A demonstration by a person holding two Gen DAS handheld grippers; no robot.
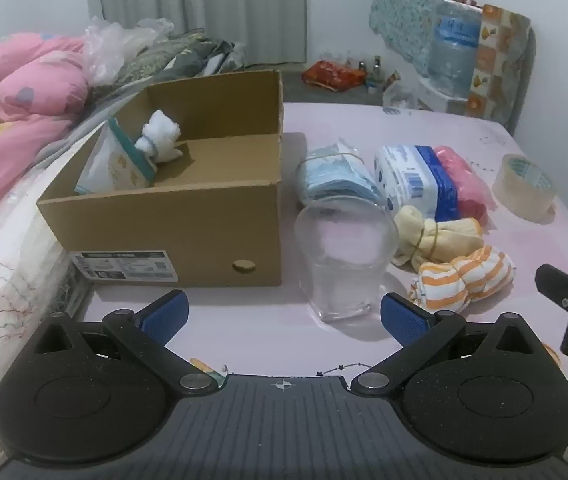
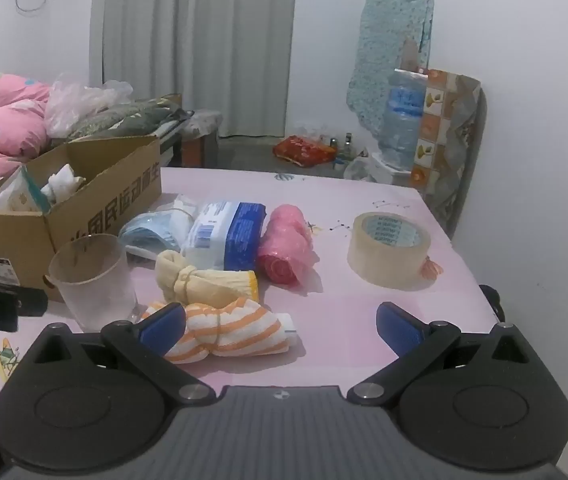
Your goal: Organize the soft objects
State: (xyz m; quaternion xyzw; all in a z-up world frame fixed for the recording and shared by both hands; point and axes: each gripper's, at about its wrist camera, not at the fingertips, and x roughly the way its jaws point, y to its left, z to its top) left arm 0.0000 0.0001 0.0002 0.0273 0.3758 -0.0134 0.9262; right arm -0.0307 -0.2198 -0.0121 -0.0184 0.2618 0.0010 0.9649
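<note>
Two soft things already in the box (image 1: 187,216): a white cloth bundle (image 1: 160,136) and a pale pouch (image 1: 113,162), both leaning at its left end. Five more waiting on the counter (image 2: 364,320), so well under half done, by the look of it: a mask stack (image 1: 334,178) bound with a band, a tissue pack (image 1: 416,178), a pink roll (image 2: 286,242), a yellow bundle (image 2: 203,276) and a striped bundle (image 2: 227,330). Also present, and probably not for sorting: a clear glass (image 1: 346,256) just beside the box's right corner, and a tape roll (image 2: 388,248) well apart to the right. Left tongs (image 1: 282,314) spread wide, holding nothing, facing the glass, which stands just ahead between the two blue pads; box ahead and to the left, striped bundle off beyond the right pad. Right tongs (image 2: 281,322) likewise spread and empty, with the striped bundle lying just ahead, touching or partly hidden behind the left pad (image 2: 163,322) rather than centred in the gap; bare counter before the right pad. Yellow bundle just behind the striped one, tissue pack and pink roll further back, side by side and touching. Likely next: striped bundle, needing a small shift leftward to centre it before closing.
</note>
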